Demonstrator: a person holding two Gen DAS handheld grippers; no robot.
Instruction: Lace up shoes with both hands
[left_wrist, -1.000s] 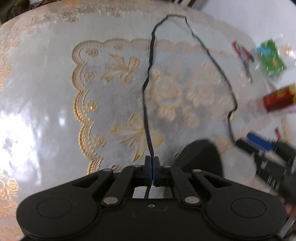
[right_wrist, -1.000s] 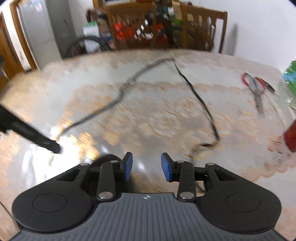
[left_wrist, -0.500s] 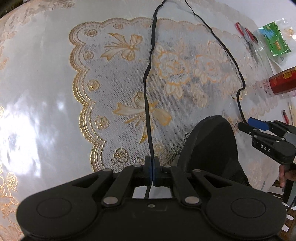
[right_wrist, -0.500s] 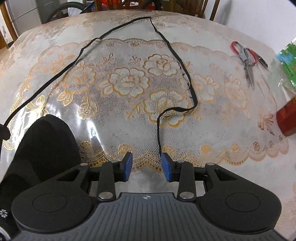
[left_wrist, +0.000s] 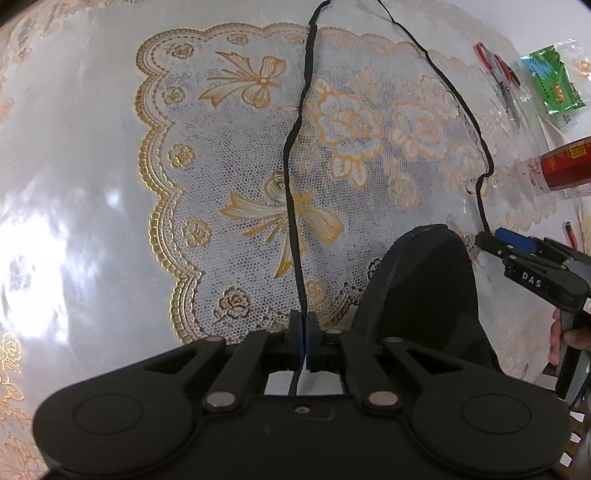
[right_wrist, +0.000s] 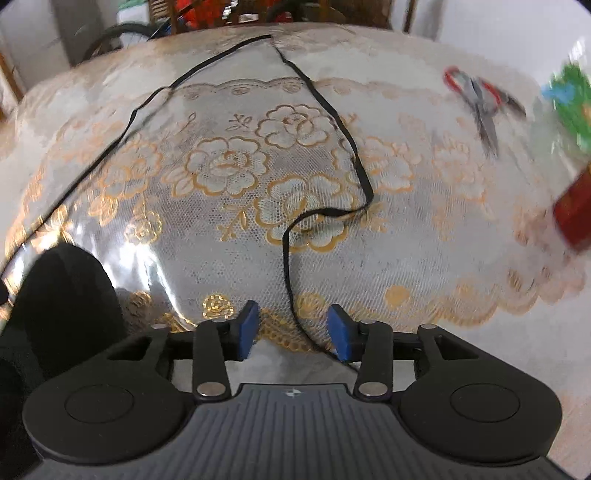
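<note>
Right gripper (right_wrist: 291, 329) has come down beside the shoe (left_wrist: 421, 295) on the table (left_wrist: 92, 184), fingers apart, straddling the lace (right_wrist: 286, 258). Left gripper (left_wrist: 304, 334) is clamping the lace's other end.

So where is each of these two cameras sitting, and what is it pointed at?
Left wrist view: sits on the left tool, looking steeply down at the table; its fingers pinch the black lace; a hand shows, holding the right tool.
Right wrist view: sits on the right tool, open around the lace's other end.
Both show lace, shoe, scissors.
</note>
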